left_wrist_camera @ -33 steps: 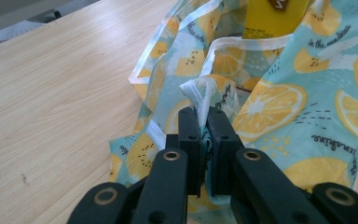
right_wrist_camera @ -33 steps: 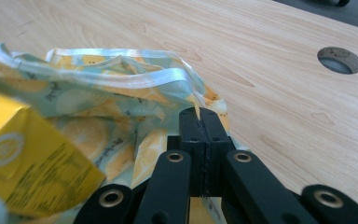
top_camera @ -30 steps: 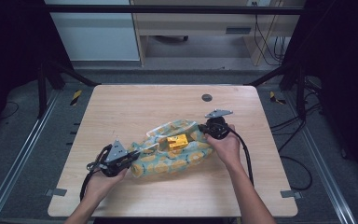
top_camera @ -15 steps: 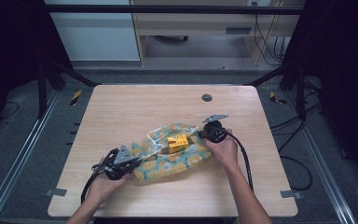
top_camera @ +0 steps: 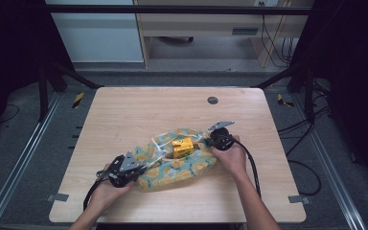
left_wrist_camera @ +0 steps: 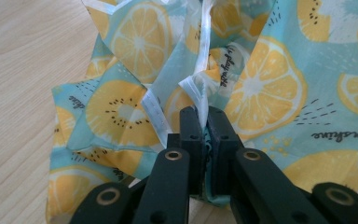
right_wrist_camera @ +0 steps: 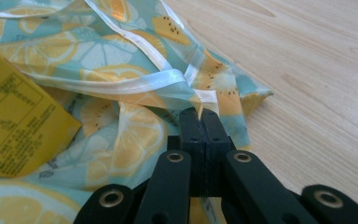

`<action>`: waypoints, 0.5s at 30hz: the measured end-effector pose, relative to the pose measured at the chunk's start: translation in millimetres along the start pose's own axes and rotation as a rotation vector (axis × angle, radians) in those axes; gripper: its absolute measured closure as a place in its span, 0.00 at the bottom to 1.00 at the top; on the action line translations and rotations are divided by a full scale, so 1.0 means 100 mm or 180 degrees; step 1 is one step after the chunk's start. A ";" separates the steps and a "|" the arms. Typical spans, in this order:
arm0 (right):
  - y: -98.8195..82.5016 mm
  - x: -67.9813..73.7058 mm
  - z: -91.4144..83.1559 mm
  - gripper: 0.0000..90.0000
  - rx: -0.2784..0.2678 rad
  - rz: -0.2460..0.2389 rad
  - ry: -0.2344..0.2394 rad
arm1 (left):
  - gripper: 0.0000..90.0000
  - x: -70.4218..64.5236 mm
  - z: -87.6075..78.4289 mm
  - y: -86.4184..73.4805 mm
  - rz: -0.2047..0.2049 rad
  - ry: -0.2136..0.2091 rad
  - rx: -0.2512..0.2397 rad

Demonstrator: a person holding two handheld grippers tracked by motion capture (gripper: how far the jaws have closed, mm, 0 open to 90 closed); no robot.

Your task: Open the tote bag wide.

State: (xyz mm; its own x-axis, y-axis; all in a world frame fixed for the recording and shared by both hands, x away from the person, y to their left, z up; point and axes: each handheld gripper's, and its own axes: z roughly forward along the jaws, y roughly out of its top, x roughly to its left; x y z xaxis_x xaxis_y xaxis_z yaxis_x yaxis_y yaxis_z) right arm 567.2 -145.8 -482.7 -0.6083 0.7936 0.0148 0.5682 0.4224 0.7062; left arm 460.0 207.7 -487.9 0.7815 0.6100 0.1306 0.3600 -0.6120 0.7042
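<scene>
On the table: from the high view I see a light wooden table with a fruit-print bag lying across its near middle, my two hands at either end of it.
Bag: teal plastic with lemon and kiwi slices printed on it, crumpled, its mouth edged with a whitish zip strip; it rests on the tabletop between the two grippers.
Yellow packet: a yellow packet sits at the open mouth of the bag, partly wrapped by the film; in the right gripper view its printed face lies at the left, on the bag's film.
Left gripper: my left gripper is at the bag's near-left end; its jaws are pressed together on a fold of the film and the whitish strip, which rises straight up out of the pinch.
Right gripper: my right gripper is at the bag's far-right end; its jaws are closed tight on the bag's edge, just where the zip strip bends at a corner.
Hands: my left hand grips its tool near the table's front-left, my right hand grips its tool right of the bag, and a black cable trails back along the right forearm.
Table hole: a dark round grommet sits farther back, well apart from the bag.
</scene>
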 end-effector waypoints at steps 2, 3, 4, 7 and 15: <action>-0.01 0.00 -0.01 1.00 0.0018 -0.0036 -0.0002 | 0.96 -0.01 0.01 0.00 0.0002 -0.0004 0.0019; -0.01 0.00 -0.01 1.00 0.0023 -0.0035 0.0002 | 0.96 -0.01 0.01 0.00 0.0008 -0.0009 0.0031; 0.00 0.00 -0.01 1.00 0.0031 -0.0040 -0.0001 | 0.96 -0.02 0.02 -0.01 0.0014 -0.0006 0.0036; 0.00 0.01 0.00 1.00 0.0058 -0.0048 -0.0006 | 0.96 -0.03 0.02 -0.01 0.0041 -0.0015 0.0063; -0.01 0.03 0.01 0.99 0.0145 -0.0125 -0.0050 | 0.96 -0.07 0.03 -0.01 0.0090 -0.0033 0.0099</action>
State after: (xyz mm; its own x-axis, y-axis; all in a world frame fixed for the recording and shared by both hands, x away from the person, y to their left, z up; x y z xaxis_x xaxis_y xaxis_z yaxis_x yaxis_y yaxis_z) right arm 565.4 -143.5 -484.6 -0.6220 0.7826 -0.0238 0.5689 0.4726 0.6731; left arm 455.9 202.9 -491.8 0.7969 0.5870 0.1429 0.3531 -0.6445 0.6782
